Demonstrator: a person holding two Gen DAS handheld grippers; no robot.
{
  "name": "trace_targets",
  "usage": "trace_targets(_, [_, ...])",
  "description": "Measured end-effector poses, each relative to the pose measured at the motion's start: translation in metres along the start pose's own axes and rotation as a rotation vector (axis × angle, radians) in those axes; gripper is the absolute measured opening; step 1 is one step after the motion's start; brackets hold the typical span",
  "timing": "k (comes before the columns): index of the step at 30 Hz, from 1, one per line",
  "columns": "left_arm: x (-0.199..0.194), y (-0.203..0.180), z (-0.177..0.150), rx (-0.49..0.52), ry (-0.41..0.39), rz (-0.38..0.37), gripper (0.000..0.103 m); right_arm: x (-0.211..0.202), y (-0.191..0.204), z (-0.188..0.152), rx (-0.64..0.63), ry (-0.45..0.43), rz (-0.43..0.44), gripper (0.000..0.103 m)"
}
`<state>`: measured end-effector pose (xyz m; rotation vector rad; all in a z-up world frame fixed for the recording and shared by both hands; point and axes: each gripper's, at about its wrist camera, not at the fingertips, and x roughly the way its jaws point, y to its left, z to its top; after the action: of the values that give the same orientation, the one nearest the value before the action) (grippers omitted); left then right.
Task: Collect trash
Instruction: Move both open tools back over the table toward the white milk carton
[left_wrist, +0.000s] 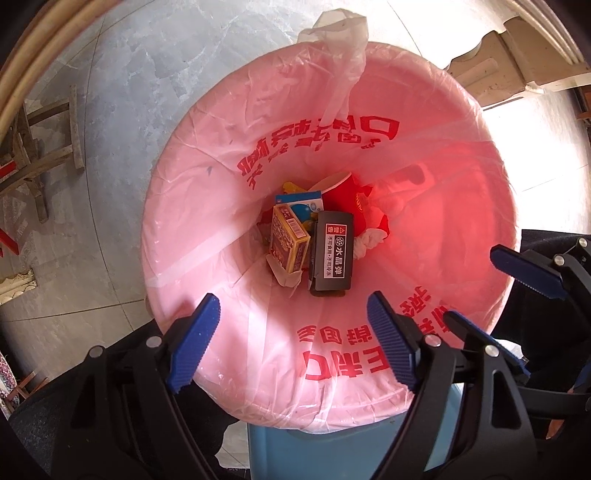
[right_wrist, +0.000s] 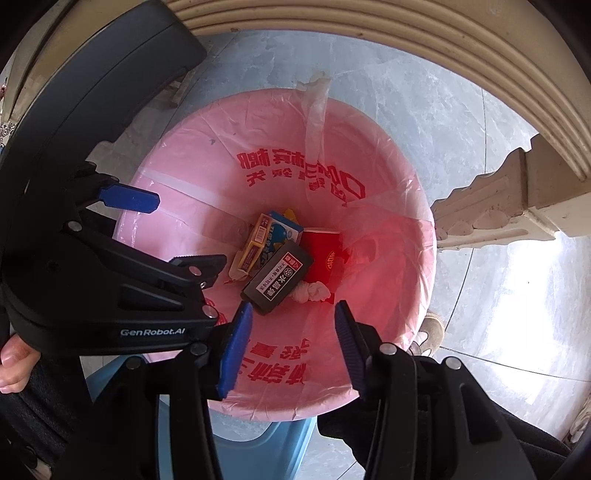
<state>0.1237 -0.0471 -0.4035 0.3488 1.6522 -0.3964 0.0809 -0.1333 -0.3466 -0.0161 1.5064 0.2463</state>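
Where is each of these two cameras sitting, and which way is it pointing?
Left wrist view: sits on the left gripper, looking straight down into the pink-lined bin; its own open, empty jaws show, with the right gripper at the right edge.
Right wrist view: sits on the right gripper, also facing down into the bin; its open jaws show, plus the left gripper and a hand at the left.
Shared: the black box, yellow box and red cup lying in the bin.

Left hand-held gripper (left_wrist: 291, 339) gapes empty; right hand-held gripper (right_wrist: 291, 347) parted.
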Motion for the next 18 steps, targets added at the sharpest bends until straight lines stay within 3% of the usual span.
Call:
trace_targets(7, [-0.023, -0.003, -0.013, 0.003, -0.047, 0.018, 0.08, -0.022, 0.001, -0.01, -0.011, -0.039, -0.002, 0.047])
trace_targets(11, [-0.068, -0.004, -0.034, 0.002, -0.112, -0.003, 0.08, -0.064, 0.004, -0.02, -0.003, -0.109, 0.042, 0.047])
trace_targets(13, [-0.099, -0.002, -0.044, -0.007, -0.159, -0.029, 0.08, -0.093, 0.005, -0.025, -0.006, -0.168, 0.066, 0.056])
trace_targets(15, [-0.135, 0.004, -0.048, -0.036, -0.197, -0.075, 0.08, -0.127, 0.004, -0.028, -0.016, -0.236, 0.085, 0.074])
trace_targets(18, [-0.191, 0.011, -0.042, -0.077, -0.252, -0.091, 0.08, -0.182, 0.0, -0.023, -0.057, -0.326, 0.094, 0.083])
